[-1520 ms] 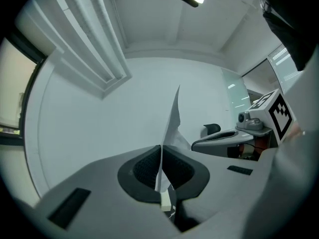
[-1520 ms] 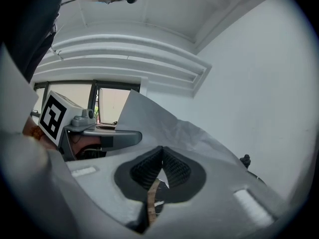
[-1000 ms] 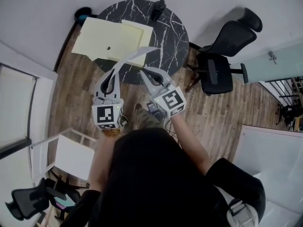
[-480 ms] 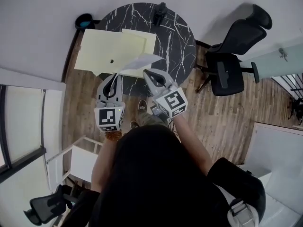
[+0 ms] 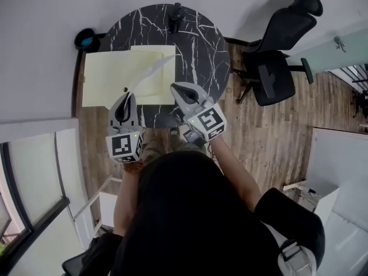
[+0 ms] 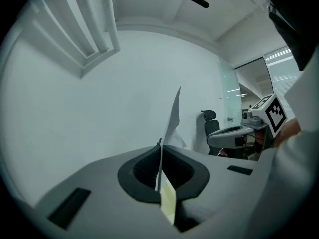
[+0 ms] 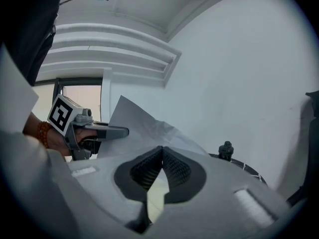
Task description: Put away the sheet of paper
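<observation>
left gripper [image 5: 126,95]: clenched on the near end of the sheet of paper [image 5: 150,72]; in its own view the jaws are pressed together with the sheet edge-on between them
sheet of paper: white, in the air over the near side of the round black marble table [image 5: 201,45]; curves up and away from the left jaws toward the table's middle, far end free
right gripper [image 5: 175,88]: jaws closed tip to tip, nothing seen between them; sits just right of the sheet, over the table's near edge
gripper spacing: side by side, near each other, both pointing away from the person
pale yellow sheets [image 5: 106,73]: lie flat on the left part of the table, overhanging its left edge, under the raised sheet
small black object [image 5: 175,17]: upright at the far edge of the table, type unclear
black office chair [image 5: 275,73]: on the wood floor right of the table
</observation>
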`<state>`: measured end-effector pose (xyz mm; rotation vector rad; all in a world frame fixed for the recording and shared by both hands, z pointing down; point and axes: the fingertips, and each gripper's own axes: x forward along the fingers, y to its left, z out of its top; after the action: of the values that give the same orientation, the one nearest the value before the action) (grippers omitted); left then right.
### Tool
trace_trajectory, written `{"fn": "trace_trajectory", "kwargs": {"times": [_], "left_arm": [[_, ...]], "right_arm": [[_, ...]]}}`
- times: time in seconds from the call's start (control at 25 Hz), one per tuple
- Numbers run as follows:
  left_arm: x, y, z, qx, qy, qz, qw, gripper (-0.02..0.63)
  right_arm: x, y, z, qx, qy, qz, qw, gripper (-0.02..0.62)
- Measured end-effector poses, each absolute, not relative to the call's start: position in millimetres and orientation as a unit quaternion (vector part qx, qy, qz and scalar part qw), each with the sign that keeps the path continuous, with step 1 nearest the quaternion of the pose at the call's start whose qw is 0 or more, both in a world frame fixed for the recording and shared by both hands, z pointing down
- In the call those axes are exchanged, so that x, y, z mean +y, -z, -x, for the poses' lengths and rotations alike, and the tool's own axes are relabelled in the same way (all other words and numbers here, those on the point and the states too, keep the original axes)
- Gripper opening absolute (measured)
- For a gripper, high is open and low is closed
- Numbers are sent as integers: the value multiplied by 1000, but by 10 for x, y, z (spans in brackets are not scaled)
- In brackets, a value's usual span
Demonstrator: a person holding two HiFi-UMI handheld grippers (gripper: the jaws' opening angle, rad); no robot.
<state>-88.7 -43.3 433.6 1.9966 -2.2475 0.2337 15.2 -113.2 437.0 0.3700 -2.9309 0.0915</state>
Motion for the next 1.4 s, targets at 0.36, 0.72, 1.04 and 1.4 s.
{"fn": "trace_trajectory", "kwargs": {"times": [0.36,0.72,1.04,1.4], "left_arm": [[-699,-4581,1350,-685,-75,-718,95,11],[-835,-4567,2081,-605,-82,-785,100,11],[-836,-4926,2470,-589,-123,-789,125,11],[-721,-5239,2472,-549,-167,-802,166,11]], "right_arm": [[-1278,-4315,246,-976,-23,-182,120,-2],[-1285,-4223,966,-964,-7,-235,127,-2],[-1449,-4258,1007,-952,-11,-273,137,-2],[-1660,-4339,985,-955,-26,-268,123,-2]]}}
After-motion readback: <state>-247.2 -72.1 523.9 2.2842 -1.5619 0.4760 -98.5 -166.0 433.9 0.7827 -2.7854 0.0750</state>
